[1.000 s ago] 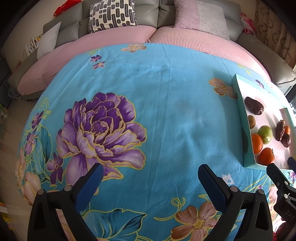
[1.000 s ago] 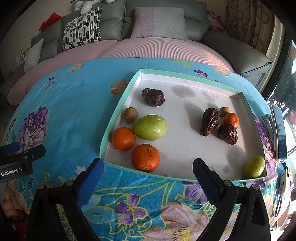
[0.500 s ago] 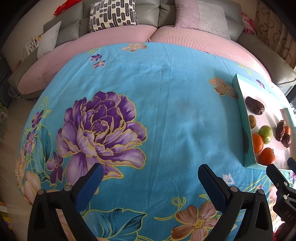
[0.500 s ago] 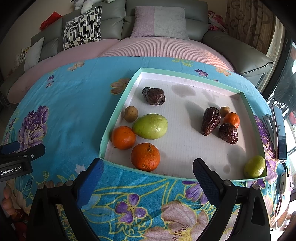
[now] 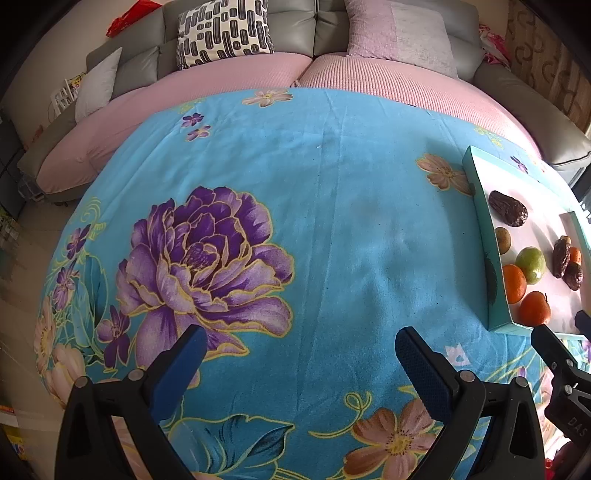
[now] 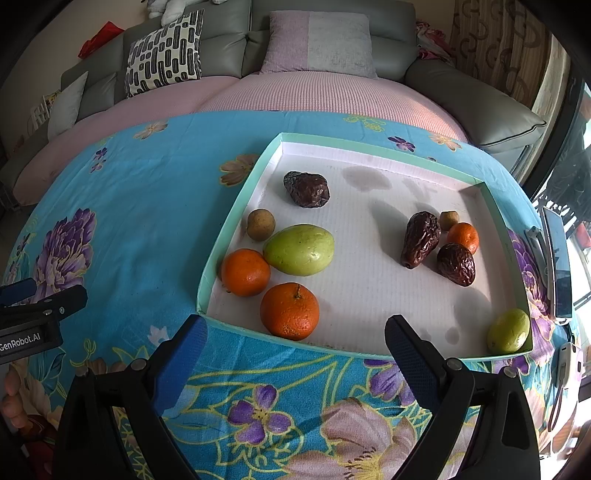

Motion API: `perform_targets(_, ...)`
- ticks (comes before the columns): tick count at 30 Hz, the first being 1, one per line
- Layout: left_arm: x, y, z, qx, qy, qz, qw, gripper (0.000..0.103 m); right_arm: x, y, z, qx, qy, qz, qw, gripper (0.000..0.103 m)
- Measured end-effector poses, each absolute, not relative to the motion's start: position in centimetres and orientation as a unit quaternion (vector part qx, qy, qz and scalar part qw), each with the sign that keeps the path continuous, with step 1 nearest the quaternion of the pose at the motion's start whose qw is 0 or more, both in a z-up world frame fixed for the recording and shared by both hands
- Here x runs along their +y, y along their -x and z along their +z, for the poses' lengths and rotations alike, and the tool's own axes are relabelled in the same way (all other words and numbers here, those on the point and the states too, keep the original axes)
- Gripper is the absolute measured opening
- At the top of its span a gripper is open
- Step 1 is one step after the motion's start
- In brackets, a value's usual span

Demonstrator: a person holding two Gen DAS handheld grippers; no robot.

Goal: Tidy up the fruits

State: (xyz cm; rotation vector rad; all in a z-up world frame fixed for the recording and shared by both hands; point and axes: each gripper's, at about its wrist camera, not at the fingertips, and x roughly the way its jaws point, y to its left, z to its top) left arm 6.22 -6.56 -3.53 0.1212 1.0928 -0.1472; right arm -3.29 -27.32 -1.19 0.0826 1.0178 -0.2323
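Orange fruit (image 6: pixel 289 311) just ahead btwn spread right gripper (image 6: pixel 295 343) jaws.

Blue floral cloth (image 5: pixel 332 206) w/ big purple flower print (image 5: pixel 199 254) covers the surface. Behind it: grey sofa (image 6: pixel 476 110) w/ pink seat cover (image 6: pixel 325 96), b&w patterned cushion (image 5: pixel 225 31), pink/grey cushion (image 6: pixel 319 42), pale grey cushion (image 5: pixel 98 83) at left. Phone (image 6: pixel 557 262) lies at the cloth's right edge. Patterned curtain (image 6: pixel 495 40) far right.
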Motion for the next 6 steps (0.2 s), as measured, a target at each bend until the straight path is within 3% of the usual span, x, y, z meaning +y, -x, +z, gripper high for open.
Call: perform_targets(6, -6.37, -6.36, -3.34, 0.518, -0.054, -0.066, 0.851, 0.103, -27.31, 3.3, -1.2, 0.486, -0.039, -0.111, 0.866, 0.097)
